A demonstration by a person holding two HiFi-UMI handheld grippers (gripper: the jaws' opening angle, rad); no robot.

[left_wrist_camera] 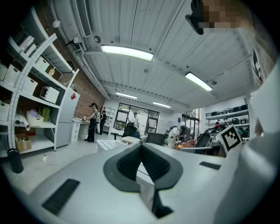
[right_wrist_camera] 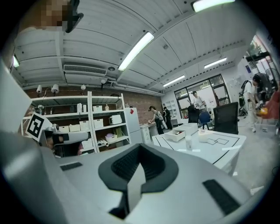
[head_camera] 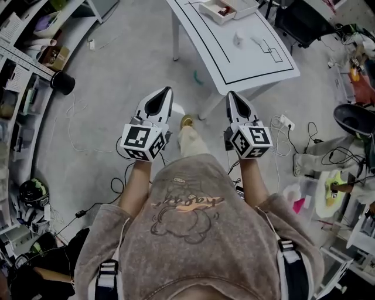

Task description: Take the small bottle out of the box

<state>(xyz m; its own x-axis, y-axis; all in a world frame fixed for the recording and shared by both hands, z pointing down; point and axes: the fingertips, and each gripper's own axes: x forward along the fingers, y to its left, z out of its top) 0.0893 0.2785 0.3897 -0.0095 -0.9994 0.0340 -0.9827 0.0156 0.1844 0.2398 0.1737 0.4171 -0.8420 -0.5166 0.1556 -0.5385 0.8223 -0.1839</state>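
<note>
Brownish sweatshirt [head_camera: 193, 234], seemingly cartoon-printed; dark shoulder straps [head_camera: 107, 280] with buckles.

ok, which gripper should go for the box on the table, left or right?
Right, probably. Both are shut, empty and short of the table, but the right gripper sits nearer its corner, and the box shows openly in its view.

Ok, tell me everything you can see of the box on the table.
The box is white, shallow, rectangular and open on top, made of what looks like card or plastic. It lies flat on the far part of the white table, and the top edge of the head view cuts part of it off. Small red and dark things lie inside, but they are too small to identify. Only the table touches it.
</note>
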